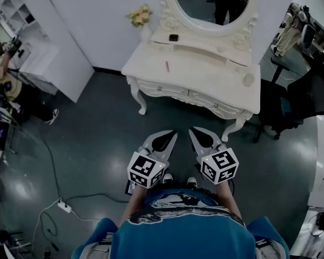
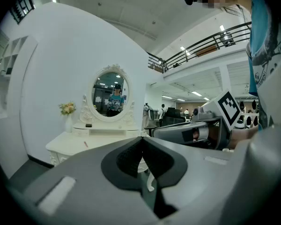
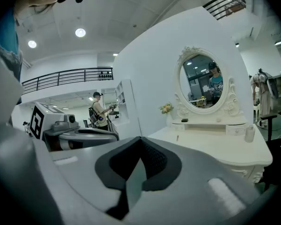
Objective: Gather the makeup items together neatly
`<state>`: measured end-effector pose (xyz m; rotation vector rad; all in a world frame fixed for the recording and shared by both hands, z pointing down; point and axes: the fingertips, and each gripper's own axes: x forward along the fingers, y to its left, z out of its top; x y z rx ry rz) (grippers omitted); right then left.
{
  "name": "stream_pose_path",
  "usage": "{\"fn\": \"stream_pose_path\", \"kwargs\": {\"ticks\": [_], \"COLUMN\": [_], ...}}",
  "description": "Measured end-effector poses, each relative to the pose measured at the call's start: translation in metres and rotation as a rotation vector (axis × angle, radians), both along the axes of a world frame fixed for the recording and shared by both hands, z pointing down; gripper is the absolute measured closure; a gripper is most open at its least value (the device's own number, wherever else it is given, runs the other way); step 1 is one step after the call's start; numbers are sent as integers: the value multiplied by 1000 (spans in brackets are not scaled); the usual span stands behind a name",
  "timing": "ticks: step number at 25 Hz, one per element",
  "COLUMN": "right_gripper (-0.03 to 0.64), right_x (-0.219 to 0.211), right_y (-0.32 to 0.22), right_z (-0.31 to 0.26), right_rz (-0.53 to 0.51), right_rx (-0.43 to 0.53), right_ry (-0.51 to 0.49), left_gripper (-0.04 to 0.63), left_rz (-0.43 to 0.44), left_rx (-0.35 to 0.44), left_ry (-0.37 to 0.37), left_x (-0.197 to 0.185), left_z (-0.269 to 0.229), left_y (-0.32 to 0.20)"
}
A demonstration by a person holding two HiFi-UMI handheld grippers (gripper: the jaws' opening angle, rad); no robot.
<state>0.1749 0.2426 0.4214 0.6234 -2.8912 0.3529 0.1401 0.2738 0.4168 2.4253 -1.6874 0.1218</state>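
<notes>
A slim pink stick [image 1: 167,66] lies flat toward the left of the white surface [image 1: 205,72], a small dark case [image 1: 174,37] sits on its raised shelf behind, and a pale little bottle [image 1: 249,79] stands upright near the right edge, well apart.

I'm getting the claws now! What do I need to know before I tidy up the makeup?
Left claw: shut, empty, held short of the table.
Right claw: shut, empty, beside the left one.
Things: all on the white dressing table, spread apart. There is a pink stick left of the middle, a small dark item up on the raised shelf, and a round pale item at the right end.
Done: nothing gathered yet.
Left: step closer and bring the three together neatly.
</notes>
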Motion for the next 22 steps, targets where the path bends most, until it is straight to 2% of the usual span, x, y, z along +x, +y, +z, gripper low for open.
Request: {"fn": "stream_pose_path", "kwargs": {"ticks": [22], "right_gripper": [615], "right_x": [-37], "right_y": [14], "right_z": [12], "right_rz": [28], "right_rx": [-43], "right_ry": [-61], "left_gripper": [580], "left_rz": [12], "left_rx": [-26], "left_ry": [-15], "left_x": [-44], "left_z": [13], "left_y": [17]}}
